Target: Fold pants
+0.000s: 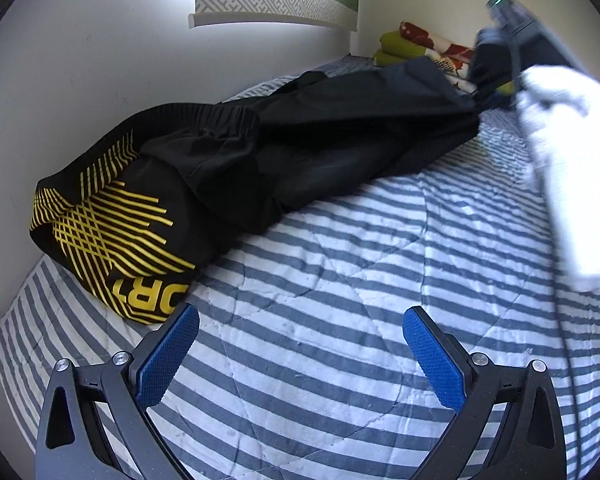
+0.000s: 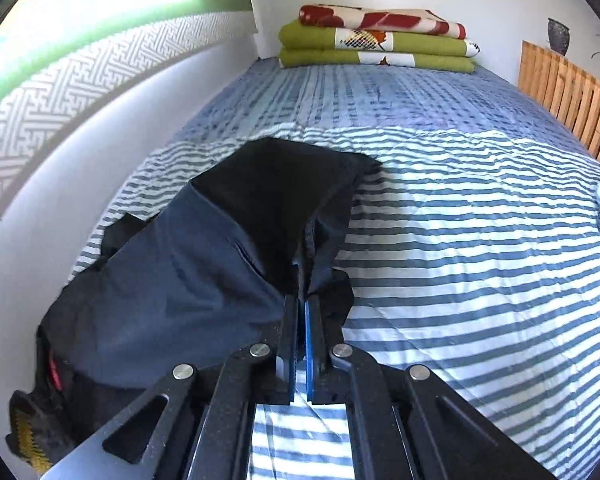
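pants point(image 2: 204, 248) between right gripper point(image 2: 302, 300) fingers point(image 2: 290, 320)

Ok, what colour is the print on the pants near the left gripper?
Yellow crisscross lines and lettering on the black pants, clearest in the left wrist view.

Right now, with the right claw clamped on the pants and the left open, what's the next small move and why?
Probably bring the left claw forward onto the yellow-printed end of the pants and close. It hangs open over the striped quilt just short of that end, while the right claw already pinches the dark fabric at the other end. Gripping both ends would allow a controlled fold.
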The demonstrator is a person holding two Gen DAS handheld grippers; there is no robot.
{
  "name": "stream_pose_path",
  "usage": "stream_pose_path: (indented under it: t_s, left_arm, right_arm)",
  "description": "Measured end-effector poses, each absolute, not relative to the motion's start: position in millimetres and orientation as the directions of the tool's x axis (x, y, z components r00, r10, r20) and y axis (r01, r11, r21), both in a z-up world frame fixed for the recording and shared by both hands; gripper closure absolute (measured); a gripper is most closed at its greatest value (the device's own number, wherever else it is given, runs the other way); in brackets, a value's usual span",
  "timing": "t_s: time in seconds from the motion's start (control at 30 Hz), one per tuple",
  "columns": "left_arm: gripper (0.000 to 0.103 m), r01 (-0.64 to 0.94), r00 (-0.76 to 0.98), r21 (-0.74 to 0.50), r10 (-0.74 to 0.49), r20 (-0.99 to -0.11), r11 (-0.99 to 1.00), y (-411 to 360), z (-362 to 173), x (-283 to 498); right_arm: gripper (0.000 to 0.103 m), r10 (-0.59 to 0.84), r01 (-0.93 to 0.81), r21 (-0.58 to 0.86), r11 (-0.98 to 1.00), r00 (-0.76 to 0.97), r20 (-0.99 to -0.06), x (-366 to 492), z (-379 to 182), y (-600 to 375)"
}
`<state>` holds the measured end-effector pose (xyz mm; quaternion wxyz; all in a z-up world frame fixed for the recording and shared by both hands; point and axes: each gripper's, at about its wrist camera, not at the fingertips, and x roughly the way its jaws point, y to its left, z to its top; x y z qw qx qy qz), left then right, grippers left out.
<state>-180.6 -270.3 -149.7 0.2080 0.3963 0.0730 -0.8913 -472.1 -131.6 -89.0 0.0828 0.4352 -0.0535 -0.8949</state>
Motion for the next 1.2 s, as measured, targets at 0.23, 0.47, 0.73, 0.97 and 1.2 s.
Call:
stream_pose_path:
  t_s: [0.23,0.47,0.73,0.97,1.2]
  left_arm:
    - [0.0,0.473,-0.569,0.049,-0.348,-0.745,-0.88,-285,-156,-173]
    - [0.0,0.473,-0.59,0.05,-0.358,-0.723,-0.88,-279,-149,-168]
    - [0.0,0.49,-0.602,-0.005,-0.334,-0.725,-0.871,-276,-146,-163]
    - [0.0,0.476,-0.627,-0.003,-0.337,-0.703,-0.879,-268,-140,-158]
    - [0.0,0.4,-0.674,-0.083,-0.232,-0.702,-0.913,-255,-135,-166]
  right_arm:
    - [0.101,-0.128,0.151,0.037,-0.988,-0.656,-0.743,-415,-70,-87]
    - [0.101,-0.059,0.136,-0.037,-0.99,-0.636,-0.77,-334,-82,-5]
    - [0.101,0.133,-0.052,-0.13,-0.99,-0.653,-0.746,-279,-73,101]
    - [0.1,0.24,-0.247,-0.113,-0.962,-0.577,-0.781,-290,-66,186]
    - [0.032,0.032,0.005,-0.045,-0.999,-0.611,-0.791,-236,-69,136]
